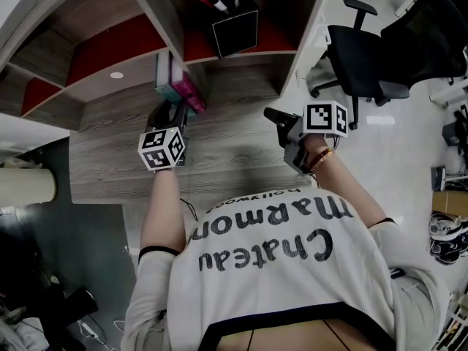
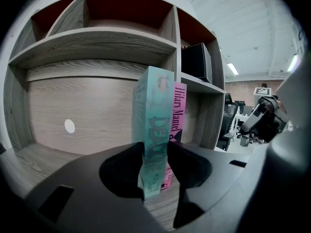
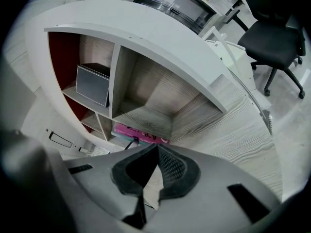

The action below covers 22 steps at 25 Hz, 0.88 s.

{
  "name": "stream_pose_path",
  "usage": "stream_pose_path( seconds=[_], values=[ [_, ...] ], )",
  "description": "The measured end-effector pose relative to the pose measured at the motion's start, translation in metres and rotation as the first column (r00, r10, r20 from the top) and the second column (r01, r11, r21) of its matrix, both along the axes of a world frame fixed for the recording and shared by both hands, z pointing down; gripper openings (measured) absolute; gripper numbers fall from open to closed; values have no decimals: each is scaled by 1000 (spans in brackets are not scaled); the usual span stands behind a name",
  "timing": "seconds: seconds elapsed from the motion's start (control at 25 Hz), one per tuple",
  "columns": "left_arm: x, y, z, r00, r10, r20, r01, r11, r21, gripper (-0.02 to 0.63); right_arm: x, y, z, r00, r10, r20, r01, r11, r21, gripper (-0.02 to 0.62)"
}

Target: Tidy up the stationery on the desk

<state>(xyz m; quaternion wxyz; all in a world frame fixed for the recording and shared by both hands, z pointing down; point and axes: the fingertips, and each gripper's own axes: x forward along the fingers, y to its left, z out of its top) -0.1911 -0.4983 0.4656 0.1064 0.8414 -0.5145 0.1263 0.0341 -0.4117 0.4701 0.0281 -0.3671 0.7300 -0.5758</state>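
Note:
A teal book (image 2: 154,125) stands upright on the wooden desk (image 1: 234,148), with a pink book (image 2: 179,110) leaning against its right side. My left gripper (image 2: 156,147) is shut on the teal book's spine, one pad on each side. In the head view both books (image 1: 175,86) stand just beyond the left gripper (image 1: 175,114), at the foot of a shelf divider. My right gripper (image 1: 272,114) hovers over the desk to the right, shut and holding nothing. In the right gripper view its jaws (image 3: 156,147) meet, and the pink book (image 3: 141,134) shows beyond them.
A black box (image 1: 234,24) with pens in it sits on the shelf above the desk. The shelf unit (image 2: 97,40) has several open compartments. A black office chair (image 1: 362,57) stands on the floor to the right of the desk's end.

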Motion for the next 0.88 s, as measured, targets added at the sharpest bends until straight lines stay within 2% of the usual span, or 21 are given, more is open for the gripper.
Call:
stream_pose_path(
  seconds=[0.12, 0.16, 0.24, 0.4, 0.64, 0.76, 0.8, 0.88],
  values=[
    [1, 0, 4, 999, -30, 44, 30, 1000, -1, 166, 1, 3, 2, 1000, -1, -6, 0, 1000, -7, 12],
    [1, 0, 4, 998, -41, 45, 42, 999, -6, 167, 2, 4, 2, 1000, 0, -6, 0, 1000, -7, 12],
    [2, 1, 6, 997, -52, 49, 53, 998, -20, 213, 3, 6, 1, 1000, 2, -6, -2, 1000, -3, 12],
    [-4, 7, 1, 993, -99, 70, 100, 995, -13, 216, 2, 12, -1, 1000, -2, 0, 2, 1000, 7, 12],
    [-3, 40, -11, 984, -172, -39, 171, 985, -25, 216, -8, 20, 0, 1000, -19, 19, 19, 1000, 9, 12],
    [4, 63, -37, 971, -193, -143, 192, 981, -18, 215, -18, 23, -1, 999, -40, 17, 39, 999, 5, 12],
    [10, 71, -47, 969, -182, -167, 182, 983, -12, 206, -23, 24, -3, 999, -48, 18, 47, 999, 7, 12],
    [20, 87, -66, 972, -149, -182, 154, 988, 14, 143, -35, 24, -6, 997, -66, 26, 66, 998, 18, 12]
  ],
)
